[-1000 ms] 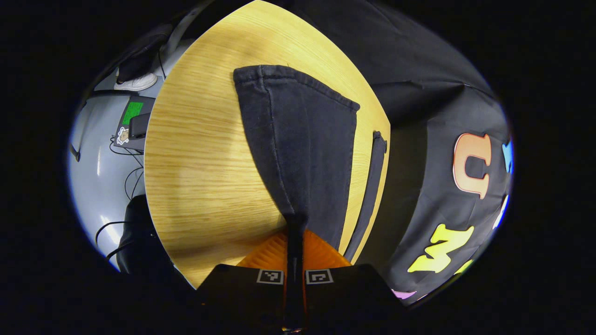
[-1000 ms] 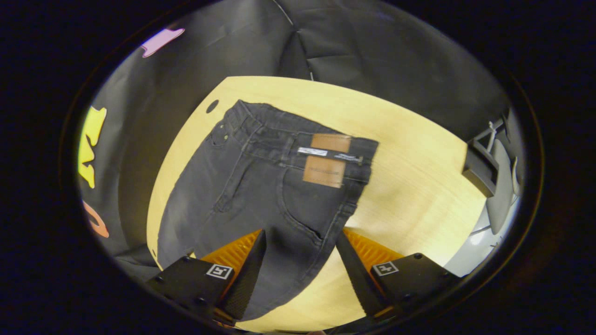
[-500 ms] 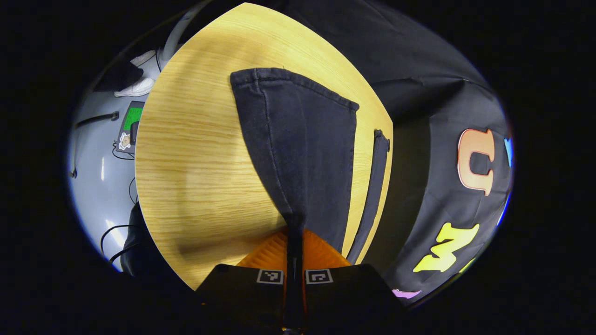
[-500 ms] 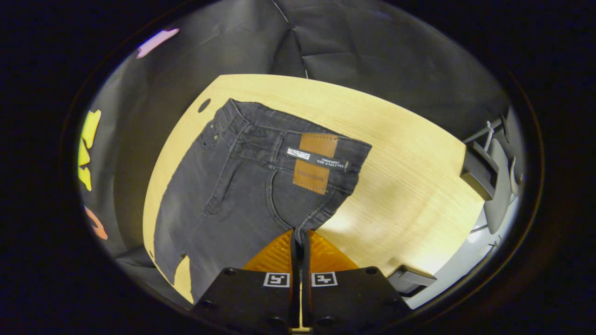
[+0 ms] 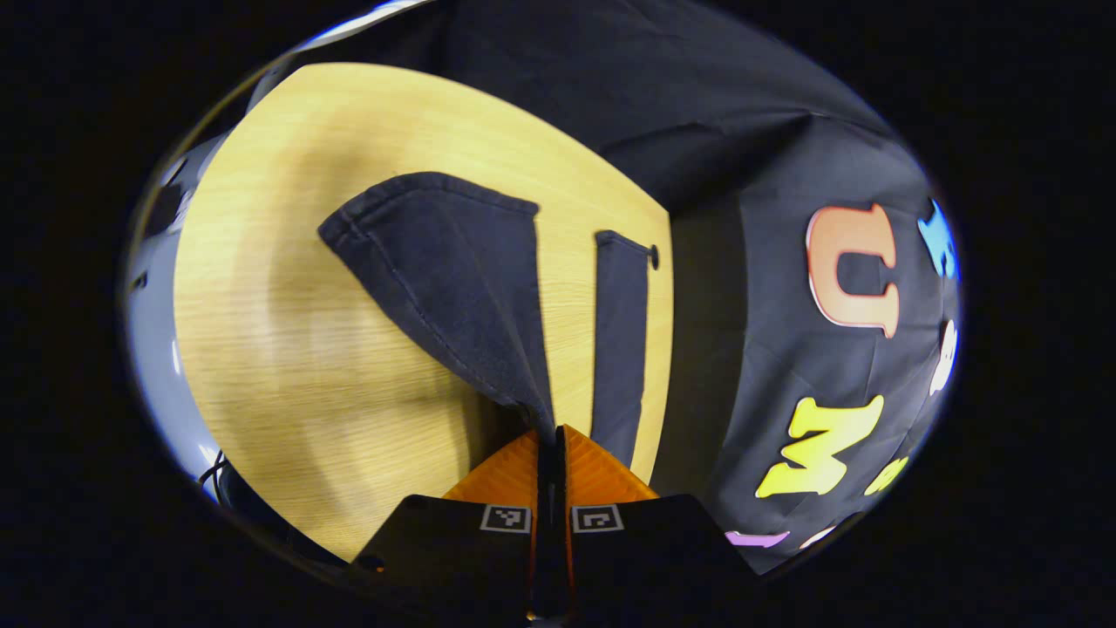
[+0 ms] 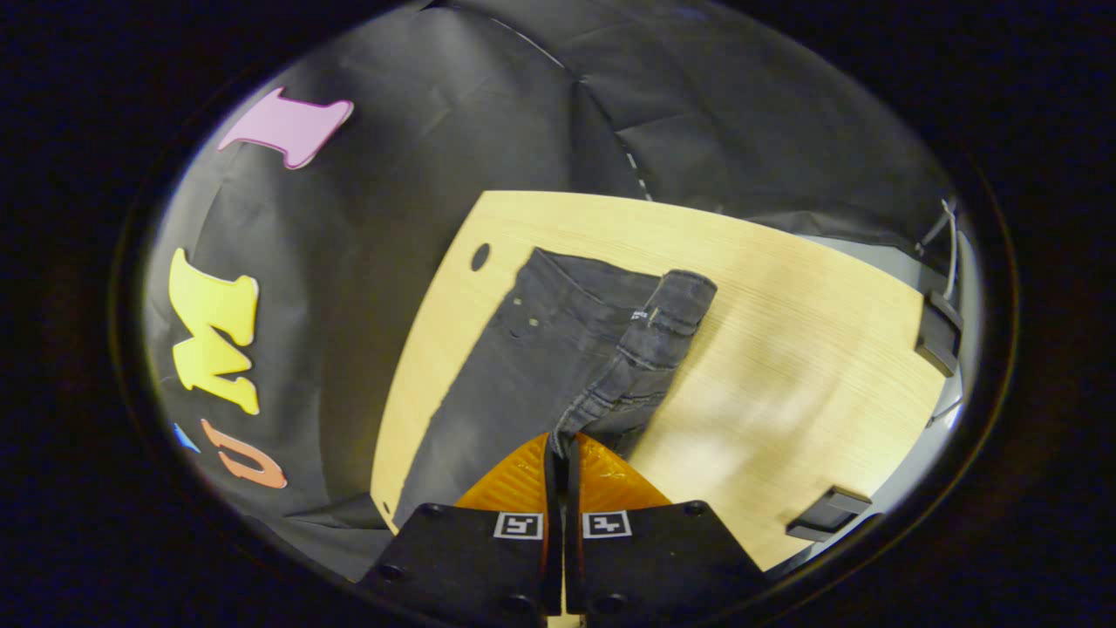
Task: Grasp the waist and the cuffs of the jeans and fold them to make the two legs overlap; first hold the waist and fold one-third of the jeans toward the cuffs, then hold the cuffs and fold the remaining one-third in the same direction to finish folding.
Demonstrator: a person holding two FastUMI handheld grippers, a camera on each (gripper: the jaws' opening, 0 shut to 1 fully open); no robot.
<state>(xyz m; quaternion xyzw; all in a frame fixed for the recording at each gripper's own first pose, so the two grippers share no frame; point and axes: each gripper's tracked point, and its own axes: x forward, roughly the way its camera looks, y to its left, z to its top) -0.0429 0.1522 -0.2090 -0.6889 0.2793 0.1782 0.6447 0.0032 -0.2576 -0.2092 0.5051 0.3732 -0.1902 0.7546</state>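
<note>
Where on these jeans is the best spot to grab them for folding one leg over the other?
The outer side edge, as both grippers do: the left gripper pinches the leg edge, the right gripper the seam below the waist. A thin edge fits between the fingers and lifts the whole side.

Dark charcoal denim jeans (image 6: 540, 358), spread on light wooden tabletop (image 6: 785, 349). 1 leg (image 5: 453, 288) raised and twisted, hemmed cuff fanned wide; other leg (image 5: 619, 331) flat near table edge. Waist end (image 6: 671, 305) partly bunched, lifted.
</note>
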